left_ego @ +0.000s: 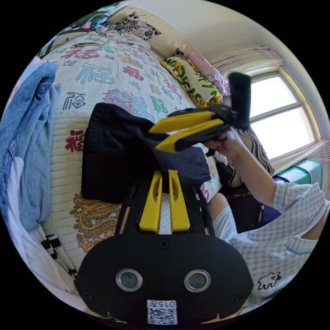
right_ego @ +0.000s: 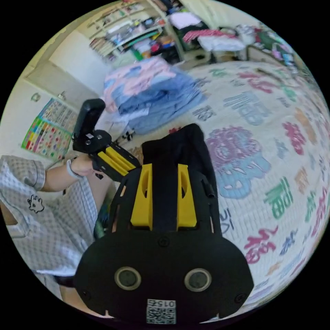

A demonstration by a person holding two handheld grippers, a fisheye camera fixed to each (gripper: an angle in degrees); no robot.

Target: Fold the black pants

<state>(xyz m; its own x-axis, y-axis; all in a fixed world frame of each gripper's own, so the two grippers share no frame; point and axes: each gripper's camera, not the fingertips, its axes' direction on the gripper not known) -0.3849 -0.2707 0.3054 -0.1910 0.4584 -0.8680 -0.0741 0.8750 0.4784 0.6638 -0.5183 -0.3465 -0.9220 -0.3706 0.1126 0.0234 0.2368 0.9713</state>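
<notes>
My left gripper (left_ego: 164,175) and right gripper (right_ego: 165,168) both pinch the black pants (left_ego: 117,154), folded mid-frame on the patterned bedspread (left_ego: 103,75), blue clothes pile (right_ego: 161,96) upper left.

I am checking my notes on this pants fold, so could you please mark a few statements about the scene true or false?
1. The black pants lie on a patterned bedspread. True.
2. The left tool is wide open, away from the cloth. False: its jaws are close together on the pants' edge.
3. The right tool reaches the pants. True.
4. A pile of blue clothes sits on the bed. True.
5. The pants hang from a hanger. False: they rest on the bed.
</notes>
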